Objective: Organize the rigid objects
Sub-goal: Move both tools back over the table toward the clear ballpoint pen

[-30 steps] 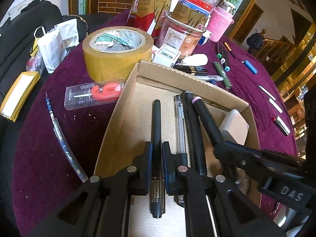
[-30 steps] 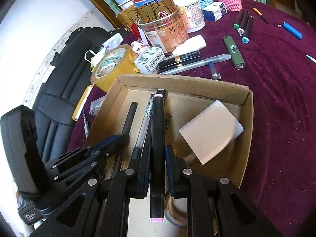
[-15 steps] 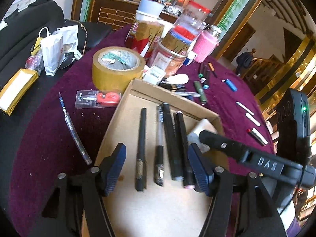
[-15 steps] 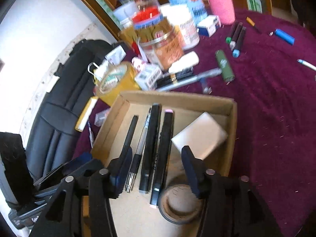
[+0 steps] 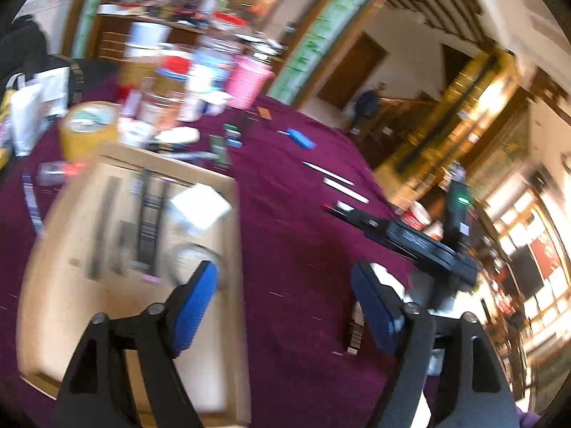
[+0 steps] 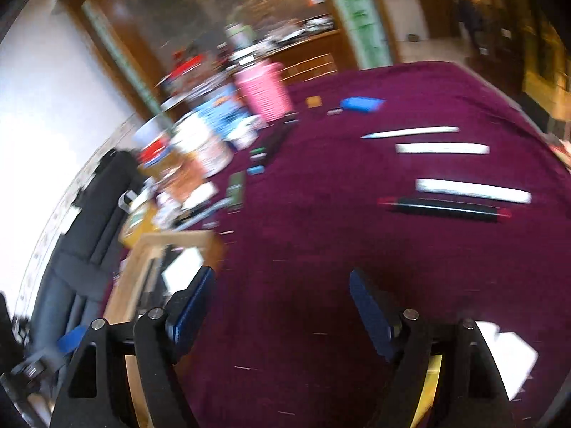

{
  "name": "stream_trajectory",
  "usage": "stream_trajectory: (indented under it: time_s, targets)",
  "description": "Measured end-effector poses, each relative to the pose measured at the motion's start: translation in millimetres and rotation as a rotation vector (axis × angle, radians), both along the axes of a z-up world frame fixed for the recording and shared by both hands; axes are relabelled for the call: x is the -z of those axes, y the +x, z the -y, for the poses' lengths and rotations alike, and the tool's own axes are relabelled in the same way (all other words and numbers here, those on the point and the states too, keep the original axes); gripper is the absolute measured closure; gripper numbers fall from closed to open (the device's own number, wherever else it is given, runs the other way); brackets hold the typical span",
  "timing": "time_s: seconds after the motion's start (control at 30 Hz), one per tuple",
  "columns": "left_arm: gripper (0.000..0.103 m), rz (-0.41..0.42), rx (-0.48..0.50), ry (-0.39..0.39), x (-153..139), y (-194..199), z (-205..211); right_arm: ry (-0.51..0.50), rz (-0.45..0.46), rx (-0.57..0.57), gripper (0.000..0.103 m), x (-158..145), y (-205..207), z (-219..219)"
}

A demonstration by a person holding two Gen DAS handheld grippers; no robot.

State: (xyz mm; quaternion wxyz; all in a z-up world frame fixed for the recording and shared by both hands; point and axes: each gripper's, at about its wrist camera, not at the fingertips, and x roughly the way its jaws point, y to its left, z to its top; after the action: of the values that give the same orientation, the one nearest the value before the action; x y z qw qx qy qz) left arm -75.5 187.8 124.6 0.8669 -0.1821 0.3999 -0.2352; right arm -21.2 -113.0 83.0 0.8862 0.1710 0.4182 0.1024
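Both views are blurred. The left hand-held gripper point(image 5: 283, 299) hangs above the table point(image 5: 292, 235), its jaws spread wide and opening, with nothing between the blue pads point(image 5: 194, 312); under the gap lies only bare purple cloth. Its left pad overlaps the right wall of the cardboard box point(image 5: 233, 249), which sits at the left of that view. Inside the box lie several dark pens point(image 5: 146, 221) side by side, a white block point(image 5: 200, 205) against the right wall and a roll of tape point(image 5: 185, 256) near the pad.

The right hand-held gripper point(image 6: 282, 305) is likewise wide and opening, empty, over open cloth to the right of the box point(image 6: 142, 260), whose corner shows just beside its left pad. Ahead of it the cloth is free up to a row of sticks lying crosswise: two white pens point(image 6: 410, 132) farther off, then a white one point(image 6: 471, 190) and a black marker with red ends point(image 6: 446, 207) touching or nearly touching it. A blue lighter point(image 6: 360, 103) lies farther back.

The far left edge of the table is crowded: a pink cup point(image 6: 264, 89), jars point(image 6: 200, 146), a roll of brown tape point(image 5: 89, 128) and a few green and dark markers point(image 5: 219, 149) just behind the box. In the left view the right hand-held gripper's black body point(image 5: 417, 242) reaches in from the right edge, above the table's rim.
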Motion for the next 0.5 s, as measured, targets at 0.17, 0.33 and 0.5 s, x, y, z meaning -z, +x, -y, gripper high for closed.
stream_trajectory:
  time_s: [0.17, 0.33, 0.5]
  targets:
    - [0.022, 0.002, 0.119, 0.028, 12, -13, 62, -0.004, -0.034, 0.150, 0.022, 16, -24, 97]
    - [0.022, -0.053, 0.184, 0.114, 39, -11, 118, 0.062, -0.070, 0.278, 0.022, 33, -41, 164]
    - [0.022, -0.067, 0.247, 0.244, 61, -13, 164, 0.102, -0.052, 0.333, 0.022, 47, -40, 199]
